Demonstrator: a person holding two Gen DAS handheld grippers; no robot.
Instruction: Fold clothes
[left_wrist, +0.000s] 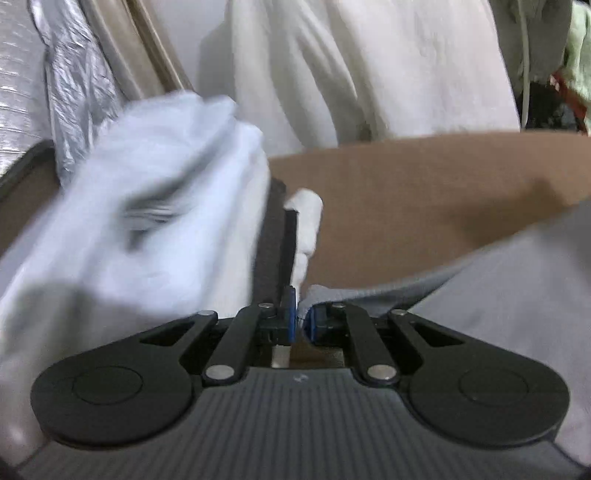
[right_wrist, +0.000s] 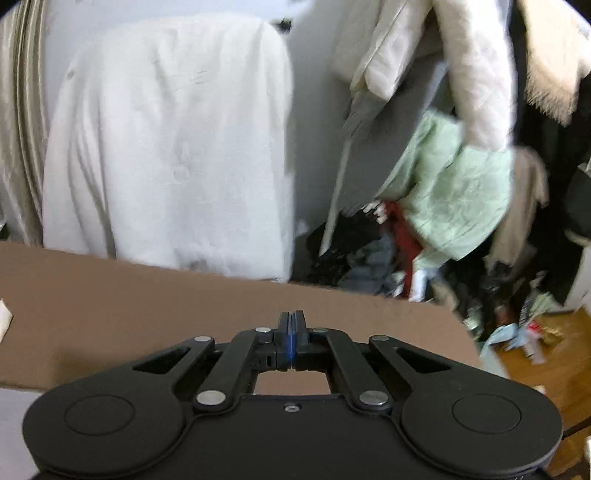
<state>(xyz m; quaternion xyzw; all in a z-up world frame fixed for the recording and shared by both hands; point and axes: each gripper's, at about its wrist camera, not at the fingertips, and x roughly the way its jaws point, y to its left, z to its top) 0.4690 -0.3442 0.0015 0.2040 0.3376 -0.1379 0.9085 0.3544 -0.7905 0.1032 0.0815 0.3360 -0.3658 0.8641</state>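
1. Nearest the lens in the left wrist view, the left gripper (left_wrist: 300, 317) has its fingers closed on a thin edge of the grey garment (left_wrist: 517, 295), which spreads from the pinch toward the lower right of the frame over the brown desk (left_wrist: 424, 192).
2. Left of centre, a pale white-blue garment (left_wrist: 147, 206) is bunched and blurred, draped across the left half of the frame; whether it touches the desk cannot be told.
3. In the right wrist view, the right gripper (right_wrist: 291, 332) sits low centre over bare desk (right_wrist: 110, 306), its fingers pressed together with nothing between them.
4. Behind the desk, a white cloth (right_wrist: 177, 140) hangs at upper left, and a heap of mixed clothes (right_wrist: 424, 229) fills the right side.
5. Judged from the folds, the grey garment looks light, soft and limp: it will sag from any 1 pinch point and could slide on the smooth desk.
6. A sound hold would probably be 2 pinches on hems or corners, the right gripper taking the far edge so the cloth stays taut while folding.
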